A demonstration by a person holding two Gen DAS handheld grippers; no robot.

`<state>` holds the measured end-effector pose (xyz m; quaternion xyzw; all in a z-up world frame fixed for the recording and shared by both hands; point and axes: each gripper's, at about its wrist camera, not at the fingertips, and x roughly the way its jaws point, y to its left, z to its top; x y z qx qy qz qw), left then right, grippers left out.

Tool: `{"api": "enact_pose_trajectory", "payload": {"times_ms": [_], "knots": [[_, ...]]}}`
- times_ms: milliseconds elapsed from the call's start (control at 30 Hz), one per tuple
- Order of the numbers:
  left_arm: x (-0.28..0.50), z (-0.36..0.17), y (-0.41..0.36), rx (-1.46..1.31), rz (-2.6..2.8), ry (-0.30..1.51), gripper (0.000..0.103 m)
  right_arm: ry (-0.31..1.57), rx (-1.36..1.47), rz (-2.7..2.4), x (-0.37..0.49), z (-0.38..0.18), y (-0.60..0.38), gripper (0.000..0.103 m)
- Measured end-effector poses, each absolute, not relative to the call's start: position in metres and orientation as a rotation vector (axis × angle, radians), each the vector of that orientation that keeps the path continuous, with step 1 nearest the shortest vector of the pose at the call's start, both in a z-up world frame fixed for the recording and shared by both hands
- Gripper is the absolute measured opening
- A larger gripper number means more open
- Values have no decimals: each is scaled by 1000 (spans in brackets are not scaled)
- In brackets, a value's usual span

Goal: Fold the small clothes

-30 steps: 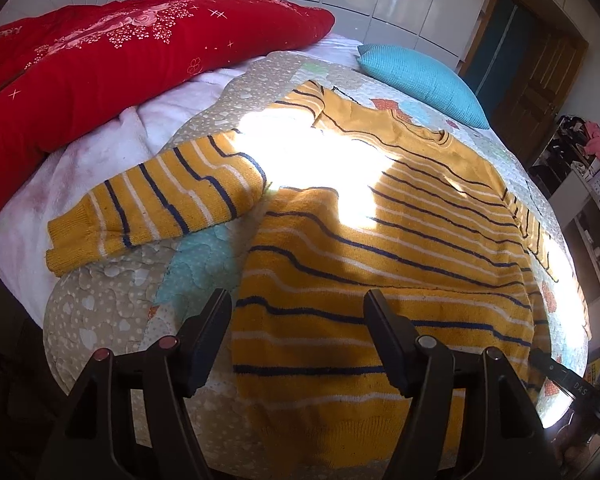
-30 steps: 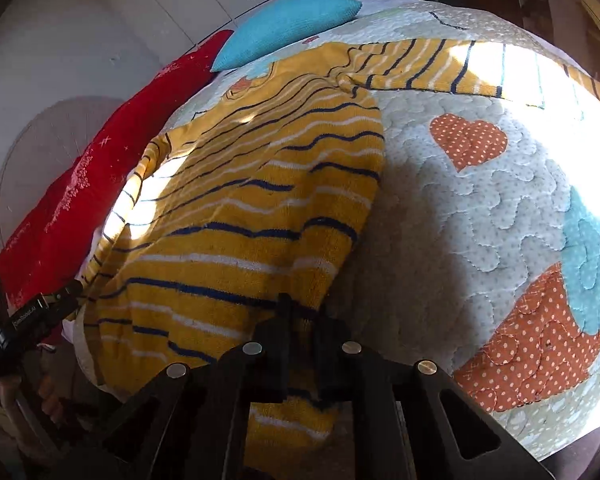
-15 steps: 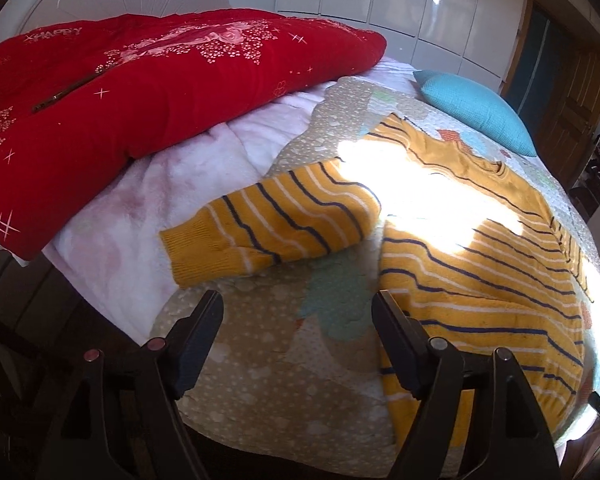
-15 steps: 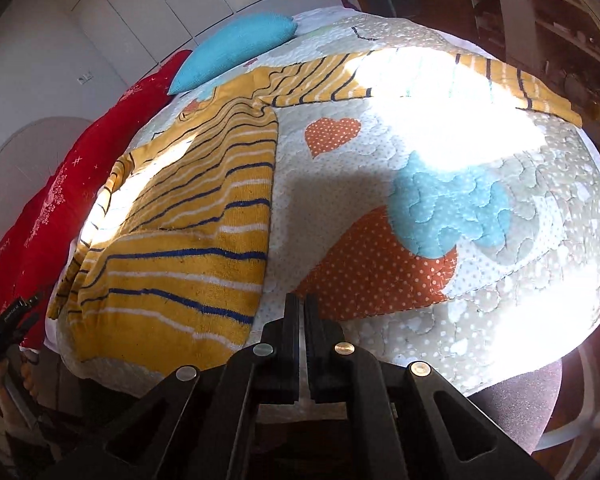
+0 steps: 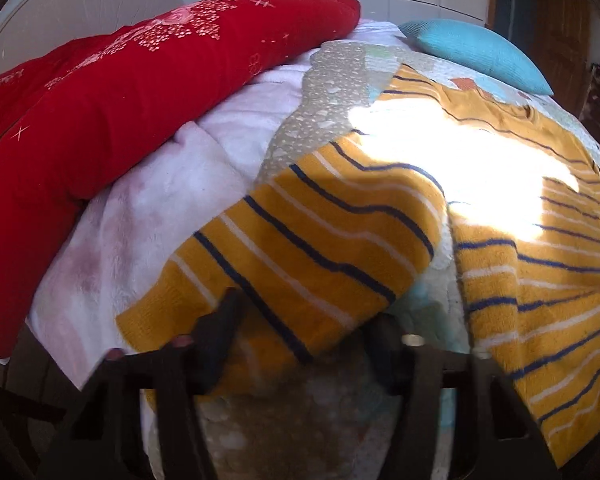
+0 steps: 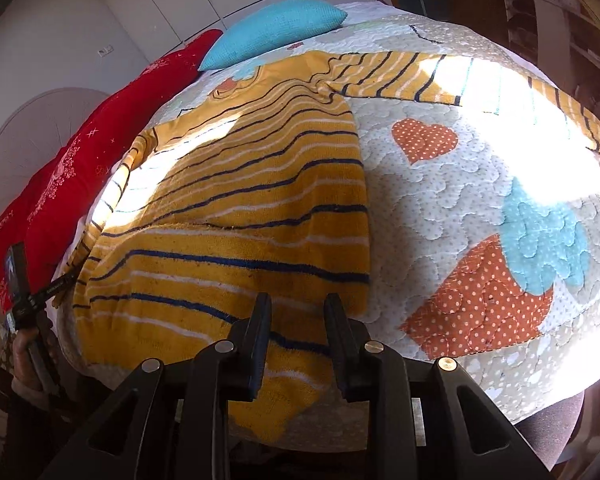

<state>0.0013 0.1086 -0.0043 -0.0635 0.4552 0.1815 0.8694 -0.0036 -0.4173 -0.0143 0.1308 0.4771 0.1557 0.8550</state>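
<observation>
Left gripper [image 5: 304, 320] spread over the sweater's [image 6: 236, 216] sleeve [image 5: 300, 248], perhaps touching; right gripper [image 6: 298, 308] apart at its hem; red quilt [image 5: 120, 100] beside.

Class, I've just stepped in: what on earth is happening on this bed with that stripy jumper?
A person with a handheld gripper in each hand is folding a small yellow striped sweater spread on a quilted bedspread. The left gripper, open, is at the sleeve near its cuff, which lies between the fingers. The right gripper, open, straddles the bottom hem. Nothing is folded yet. A red cushion and a blue pillow lie nearby.
</observation>
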Motion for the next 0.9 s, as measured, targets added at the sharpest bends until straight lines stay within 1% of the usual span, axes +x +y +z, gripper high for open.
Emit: {"api": "enact_pose_trajectory", "payload": {"times_ms": [33,100,200,300,367,400,433,467,500,700,900], "knots": [[6,1,124,-185,405,949,6,1004,266,325,-4,-14,-416,30],[10,19,159,-287,482,898,6,1001,256,318,-5,-13,-417,30],[13,48,203,-316,668,822,7,1001,262,301,-6,-13,-422,30],[6,72,238,-410,738,759,25,1011,277,292,-6,-16,-426,31],[-4,85,248,-436,750,714,48,1016,287,290,-5,-18,-426,40],[-10,89,249,-445,745,692,54,1017,290,290,-5,-19,-426,42],[-17,91,249,-456,738,673,67,1016,290,290,-5,-19,-425,43],[-23,91,248,-469,727,662,72,1015,289,291,-6,-19,-424,43],[-26,89,246,-482,710,663,74,1014,288,292,-5,-18,-424,44],[-21,59,247,-638,538,727,74,1017,284,282,-5,-22,-423,53],[11,21,259,-900,443,749,74,1023,274,276,3,-24,-422,54]]}}
